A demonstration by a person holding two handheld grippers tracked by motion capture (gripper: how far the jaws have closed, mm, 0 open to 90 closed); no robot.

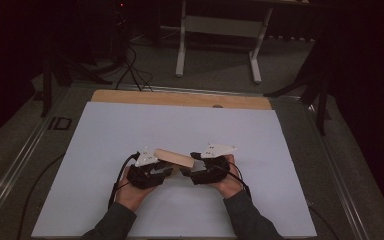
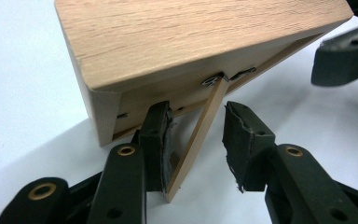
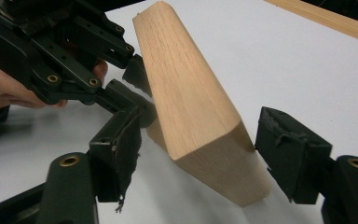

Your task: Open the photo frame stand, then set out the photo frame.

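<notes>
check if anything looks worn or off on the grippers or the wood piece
The foam pads on both grippers' jaws are ragged, with frayed, peeling edges. The wooden frame looks intact; its thin stand leg sits between the left gripper's open jaws.

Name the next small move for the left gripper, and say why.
Probably close the left gripper on the thin hinged leg under the wooden frame: the strip stands between its open jaws, touching one pad only, while the right gripper brackets the frame's end.

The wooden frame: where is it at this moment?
In the high view the wooden frame sits between the left gripper and the right gripper, over the near middle of the white board.
</notes>
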